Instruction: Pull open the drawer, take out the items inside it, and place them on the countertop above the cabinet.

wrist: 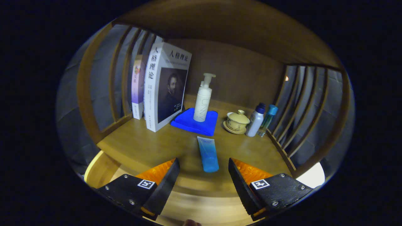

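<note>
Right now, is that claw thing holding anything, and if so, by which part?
Nothing is held. The gripper is open, its fingers apart, with the blue tube lying on the countertop just ahead of them, untouched.

Book: "人格理论"; pump bottle: "UNNY".

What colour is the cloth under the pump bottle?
Bright blue cloth, clearest in the gripper view; gripper open.
</note>
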Demonstrator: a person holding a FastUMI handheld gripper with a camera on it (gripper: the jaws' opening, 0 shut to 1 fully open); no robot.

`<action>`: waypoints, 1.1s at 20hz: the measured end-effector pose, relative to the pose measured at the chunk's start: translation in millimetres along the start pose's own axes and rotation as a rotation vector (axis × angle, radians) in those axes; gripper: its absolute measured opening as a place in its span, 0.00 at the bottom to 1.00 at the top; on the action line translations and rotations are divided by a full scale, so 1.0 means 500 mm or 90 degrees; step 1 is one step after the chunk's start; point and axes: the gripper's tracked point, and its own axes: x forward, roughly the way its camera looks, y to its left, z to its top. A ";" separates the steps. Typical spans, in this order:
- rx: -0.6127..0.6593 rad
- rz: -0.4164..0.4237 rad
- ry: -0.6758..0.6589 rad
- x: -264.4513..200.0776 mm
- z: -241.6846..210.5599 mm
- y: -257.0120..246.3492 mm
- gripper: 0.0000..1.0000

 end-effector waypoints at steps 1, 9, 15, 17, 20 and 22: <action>0.018 0.001 -0.020 -0.039 0.001 0.005 0.96; 0.006 0.001 -0.162 -0.335 -0.030 0.021 0.95; -0.005 0.046 -0.239 -0.482 -0.108 0.099 0.95; -0.002 0.047 -0.252 -0.513 -0.135 0.111 0.95; 0.027 0.047 -0.241 -0.532 -0.186 0.119 0.95; 0.019 0.040 -0.231 -0.521 -0.226 0.104 0.95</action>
